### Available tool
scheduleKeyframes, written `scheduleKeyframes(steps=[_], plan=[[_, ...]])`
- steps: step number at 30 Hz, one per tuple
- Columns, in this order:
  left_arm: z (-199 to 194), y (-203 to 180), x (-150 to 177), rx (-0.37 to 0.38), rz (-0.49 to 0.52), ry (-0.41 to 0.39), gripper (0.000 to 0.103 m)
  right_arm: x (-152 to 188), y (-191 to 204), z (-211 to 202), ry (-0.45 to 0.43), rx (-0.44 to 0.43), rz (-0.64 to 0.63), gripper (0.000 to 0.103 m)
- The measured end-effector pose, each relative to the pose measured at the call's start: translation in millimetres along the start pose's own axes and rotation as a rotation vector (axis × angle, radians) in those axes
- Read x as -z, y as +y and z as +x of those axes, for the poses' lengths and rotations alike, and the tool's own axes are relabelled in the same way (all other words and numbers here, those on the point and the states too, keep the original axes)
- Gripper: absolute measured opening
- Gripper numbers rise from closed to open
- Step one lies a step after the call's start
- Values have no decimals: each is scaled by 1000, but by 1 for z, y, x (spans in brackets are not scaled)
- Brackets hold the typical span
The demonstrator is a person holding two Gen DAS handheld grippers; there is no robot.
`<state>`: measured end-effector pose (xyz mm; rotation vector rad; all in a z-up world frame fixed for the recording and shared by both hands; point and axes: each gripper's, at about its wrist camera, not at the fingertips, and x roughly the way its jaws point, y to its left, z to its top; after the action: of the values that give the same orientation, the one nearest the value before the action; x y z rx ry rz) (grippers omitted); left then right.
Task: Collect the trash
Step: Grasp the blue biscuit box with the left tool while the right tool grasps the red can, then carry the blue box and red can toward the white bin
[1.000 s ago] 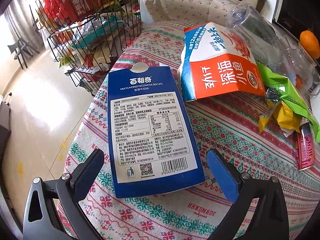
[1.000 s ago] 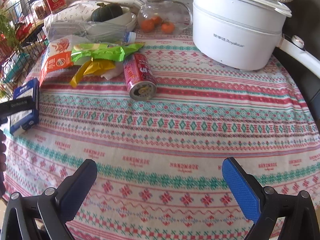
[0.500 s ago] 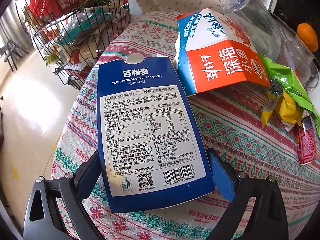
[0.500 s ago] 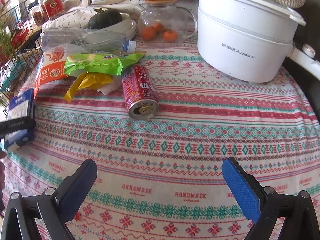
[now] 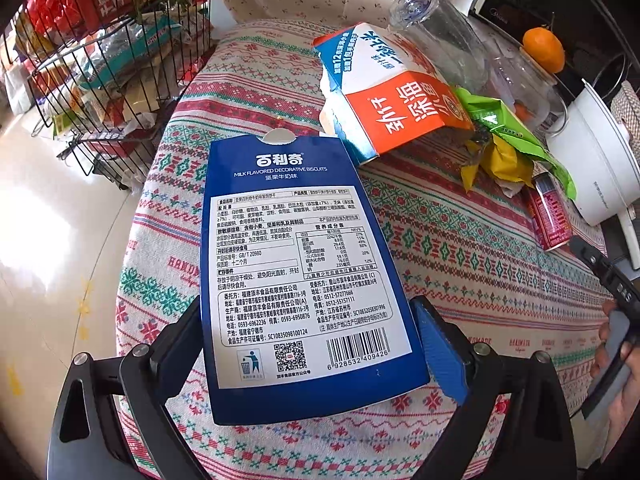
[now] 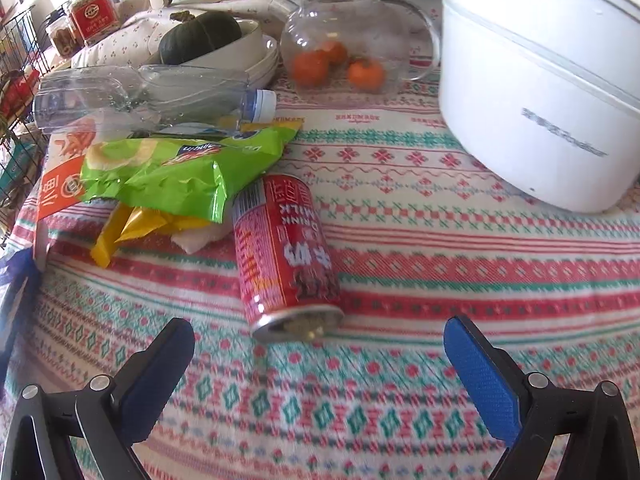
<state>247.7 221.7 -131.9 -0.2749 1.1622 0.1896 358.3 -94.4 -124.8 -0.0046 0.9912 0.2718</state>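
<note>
- As far as these two views go, the collecting has barely started: all the trash I can spot is on the tablecloth [image 6: 400,240], and no bin or bag shows up anywhere.
- The left gripper [image 5: 308,344] has its pads on either side of the near end of the blue biscuit box [image 5: 296,264], which lies flat with its label side up near the table edge. Both pads look to be touching the box sides, but I can't tell if it's truly clamped or just bracketed. The box doesn't look lifted.
- The right gripper [image 6: 320,360] is wide open with nothing in it. The red milk can [image 6: 284,256] lies on its side just ahead of the pads, roughly centred between them, open end facing the camera, not touching either one.
- Still left, by my guess: the orange-and-white carton [image 5: 396,92], the green snack bag [image 6: 176,172] with a yellow wrapper [image 6: 132,228] tucked under it, and the clear plastic bottle [image 6: 140,96] lying behind them.
- The white cooker [image 6: 540,100], glass teapot [image 6: 352,40] and squash bowl [image 6: 240,48] look like keepers, not trash.
</note>
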Motion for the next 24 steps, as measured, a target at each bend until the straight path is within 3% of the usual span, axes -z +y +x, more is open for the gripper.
scheduleKeyframes(steps=[5, 10, 17, 22, 23, 24], plan=[[-15, 2, 9, 26, 39, -15, 97, -6, 6, 24, 23, 7, -16, 89], [-33, -3, 18, 61, 58, -35, 97, -5, 0, 27, 36, -54, 18, 57], [-57, -15, 29, 132, 82, -63, 96, 10, -9, -8, 34, -84, 37, 56], [-70, -30, 37, 173, 114, -83, 94, 30, -23, -49, 42, -52, 53, 56], [-73, -34, 39, 180, 122, -84, 86, 34, -27, -57, 45, -43, 56, 56], [-75, -38, 40, 186, 136, -86, 13, 39, -31, -66, 48, -36, 61, 56]])
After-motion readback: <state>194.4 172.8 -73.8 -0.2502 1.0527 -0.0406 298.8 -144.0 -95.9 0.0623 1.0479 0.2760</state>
